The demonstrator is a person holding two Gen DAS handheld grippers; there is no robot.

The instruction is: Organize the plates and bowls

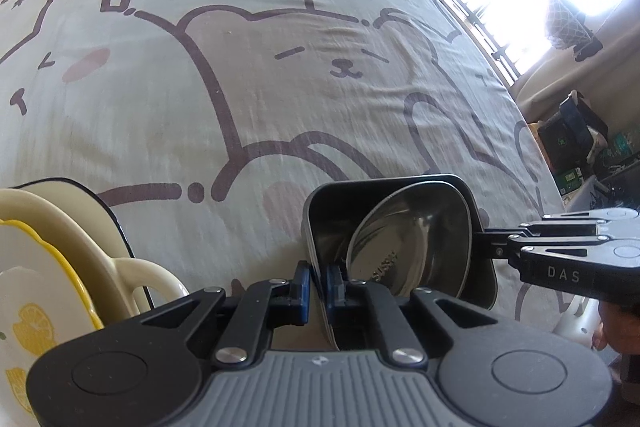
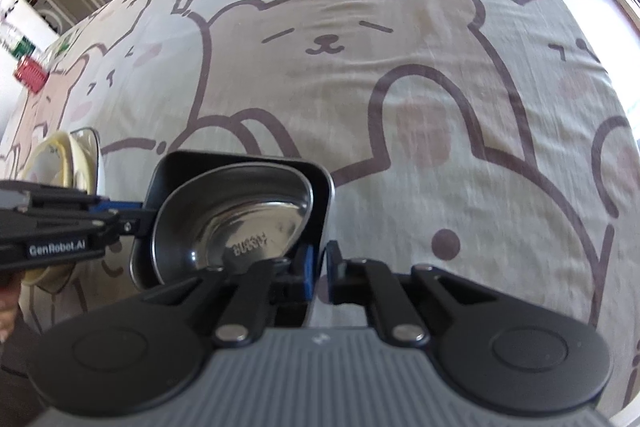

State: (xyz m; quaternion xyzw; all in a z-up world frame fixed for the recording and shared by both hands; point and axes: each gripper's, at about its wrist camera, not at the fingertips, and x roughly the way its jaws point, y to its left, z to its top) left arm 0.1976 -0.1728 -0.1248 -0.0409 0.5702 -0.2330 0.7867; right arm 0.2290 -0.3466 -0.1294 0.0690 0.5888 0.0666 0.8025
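A dark square metal dish is held up over the bear-print cloth between both grippers, with a shiny steel bowl lying tilted inside it. My left gripper is shut on the dish's left rim. My right gripper is shut on the dish's right rim; the steel bowl shows inside it. The right gripper also shows in the left wrist view, the left one in the right wrist view. A stack of cream dishes with a yellow-rimmed lemon plate stands at the left.
The bear-print cloth covers the whole table. The same cream stack shows at the left in the right wrist view. A red item lies at the table's far left edge. Boxes and clutter stand on the floor to the right.
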